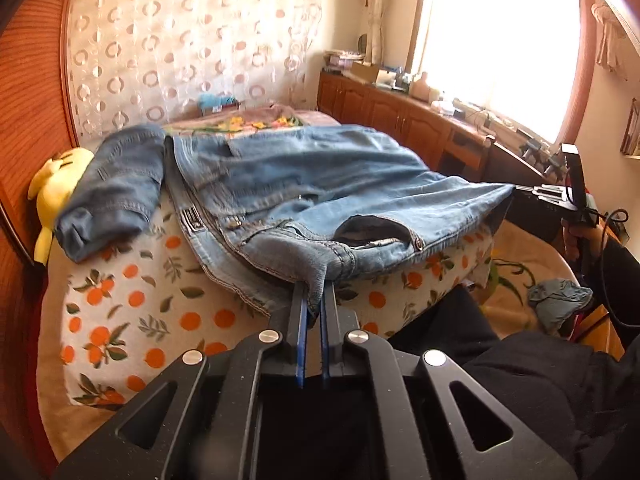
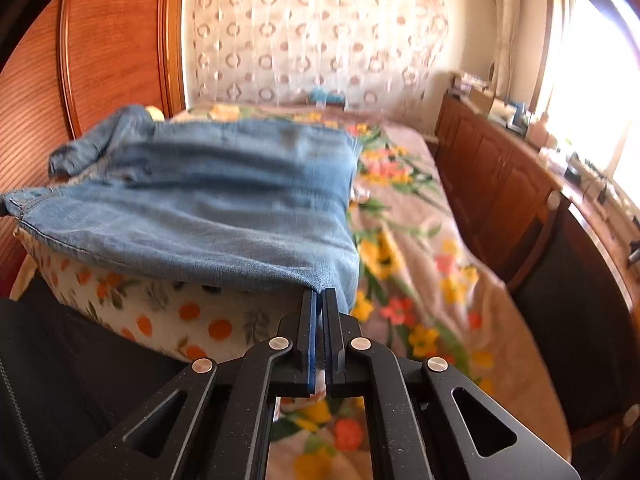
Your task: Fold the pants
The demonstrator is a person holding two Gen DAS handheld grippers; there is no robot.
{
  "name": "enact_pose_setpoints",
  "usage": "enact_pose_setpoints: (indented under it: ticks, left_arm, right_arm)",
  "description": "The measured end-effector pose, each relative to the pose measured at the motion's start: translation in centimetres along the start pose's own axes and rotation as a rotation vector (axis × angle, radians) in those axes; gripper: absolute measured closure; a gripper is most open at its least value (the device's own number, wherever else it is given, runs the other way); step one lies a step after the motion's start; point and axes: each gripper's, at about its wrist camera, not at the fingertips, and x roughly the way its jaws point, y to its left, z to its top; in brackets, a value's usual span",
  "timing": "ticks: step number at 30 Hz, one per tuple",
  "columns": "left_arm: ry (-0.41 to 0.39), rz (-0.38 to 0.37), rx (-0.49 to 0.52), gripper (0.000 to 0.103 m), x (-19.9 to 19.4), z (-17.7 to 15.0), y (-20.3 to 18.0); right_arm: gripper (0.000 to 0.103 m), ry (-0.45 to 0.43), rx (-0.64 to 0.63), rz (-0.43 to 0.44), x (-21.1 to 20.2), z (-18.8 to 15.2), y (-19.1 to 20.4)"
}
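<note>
Two corners of the jeans (image 1: pixel 320 184) are pinched, one per claw: left claw (image 1: pixel 316 300) clamps the waistband end, right claw (image 2: pixel 320 300) the hem end. Jeans lie across an orange-print cushion (image 1: pixel 132 312) on the bed (image 2: pixel 420 240). Keep both corners level and taut while folding over.

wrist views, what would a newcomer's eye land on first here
The blue jeans, spread over an orange-print cushion on the bed. The left gripper is shut on the waistband corner, the right gripper on the other near edge. A bright window glares on the right.
</note>
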Motion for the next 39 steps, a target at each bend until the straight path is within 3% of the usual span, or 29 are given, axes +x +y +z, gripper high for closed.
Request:
enact_pose_setpoints:
  ticks: [6,13,24,33,39]
  left_arm:
    - [-0.07,0.016,-0.021,0.097,-3.4,1.0,0.3]
    - [-0.118,0.071,0.004,0.097,-1.0,4.6,2.7]
    - [-0.19,0.179,0.005,0.097,3.4,12.6,7.9]
    - [-0.129,0.2,-0.033,0.097,11.3,15.0,13.6]
    - [-0.074,0.205,-0.033,0.097,14.5,16.1,15.3]
  right_arm:
    - [0.101,-0.104,-0.039,-0.006,-3.5,1.3,0.3]
    - [0.101,-0.174,-0.112,-0.068,-1.8,5.0,1.7]
    - [0.101,-0.203,-0.106,-0.152,6.9,11.6,4.1]
    - [0.101,-0.133,-0.123,-0.178,15.8,14.2,6.2]
    - [0.101,-0.077,-0.155,-0.161,20.9,16.6,6.0]
